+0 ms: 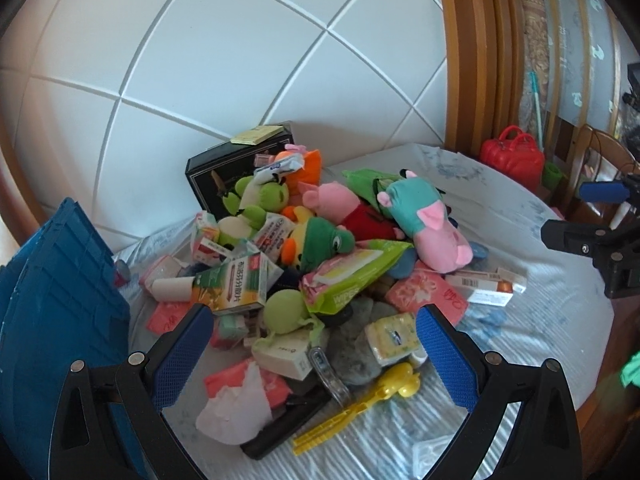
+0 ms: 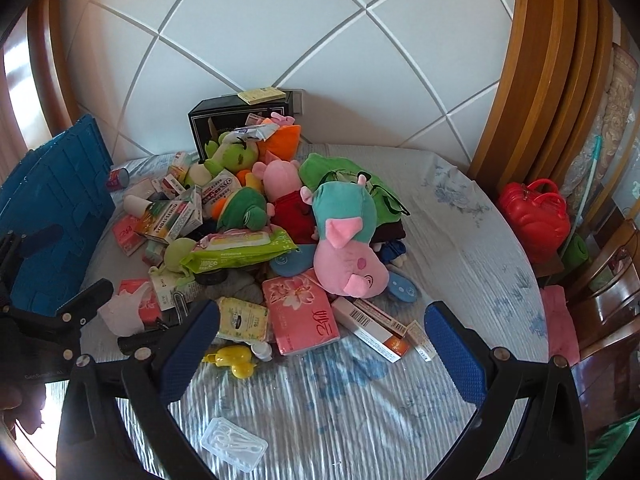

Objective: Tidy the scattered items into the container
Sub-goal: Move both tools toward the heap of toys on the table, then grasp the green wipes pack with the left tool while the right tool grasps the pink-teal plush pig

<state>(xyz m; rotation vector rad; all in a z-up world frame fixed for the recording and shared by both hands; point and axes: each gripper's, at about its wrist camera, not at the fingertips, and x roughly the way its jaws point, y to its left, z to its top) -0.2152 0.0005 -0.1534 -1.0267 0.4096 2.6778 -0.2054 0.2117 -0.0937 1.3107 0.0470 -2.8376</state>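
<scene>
On the bed (image 2: 460, 240), against the white padded headboard (image 2: 280, 32), the scattered items lie heaped in one mound: plush toys on top, medicine boxes, tissue packs and small odds below. Both grippers hang over the near edge of the heap with fingers spread wide and nothing between them, so sorting looks barely begun. The left gripper (image 1: 314, 350) frames a white box (image 1: 282, 356) and a yellow clip toy (image 1: 394, 390), probably because loose pieces at the rim are easiest to lift. The right gripper (image 2: 322, 344) faces a pink tissue pack (image 2: 300, 316) lying flat and near. The blue container (image 1: 60, 300) stands at the left side of the bed, just beside the pile, a short carry for the left hand. A pig plush (image 2: 344, 248) and a green wipes pack (image 2: 240, 250) lean on lower things, so pulling from beneath could topple them. A black box (image 2: 236, 120) stands behind.
</scene>
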